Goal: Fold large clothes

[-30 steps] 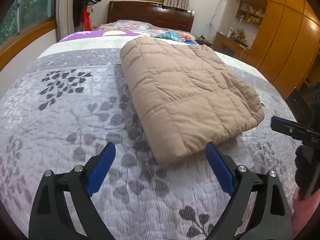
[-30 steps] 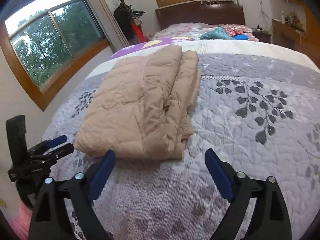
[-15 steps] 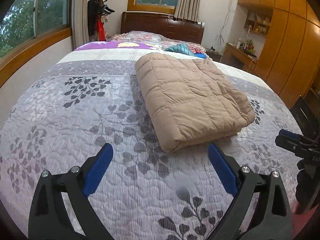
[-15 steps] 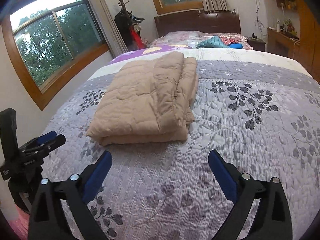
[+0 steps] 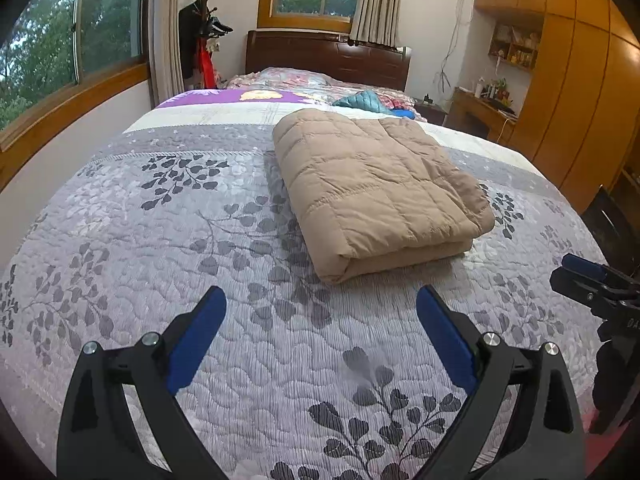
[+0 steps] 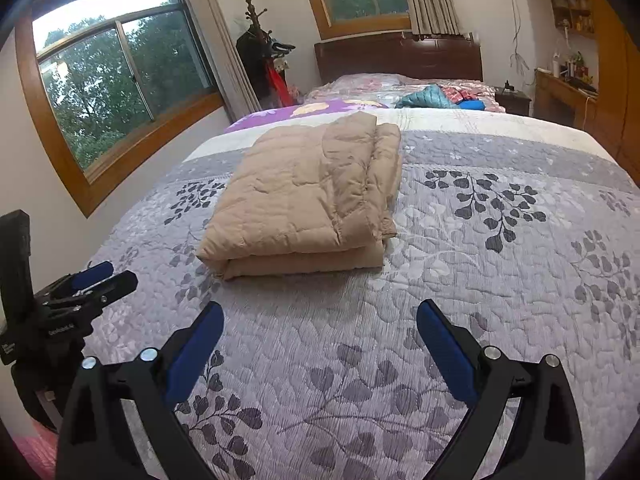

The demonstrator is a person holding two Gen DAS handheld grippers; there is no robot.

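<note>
A tan quilted jacket (image 5: pixel 376 188) lies folded into a thick rectangle on the grey leaf-patterned bedspread (image 5: pixel 200 240); it also shows in the right wrist view (image 6: pixel 308 200). My left gripper (image 5: pixel 320 320) is open and empty, above the bedspread short of the jacket's near edge. My right gripper (image 6: pixel 320 324) is open and empty, also short of the jacket. The right gripper shows at the right edge of the left wrist view (image 5: pixel 592 284). The left gripper shows at the left edge of the right wrist view (image 6: pixel 80 292).
A teal garment (image 5: pixel 360 101) and other clothes lie near the dark wooden headboard (image 5: pixel 328 58). A coat rack (image 5: pixel 204 32) stands by the window on the left. Wooden wardrobes (image 5: pixel 576 92) and a desk line the right wall.
Both grippers have drawn back from the folded jacket and risen, so it looks smaller and farther away. Both stayed open and empty.
</note>
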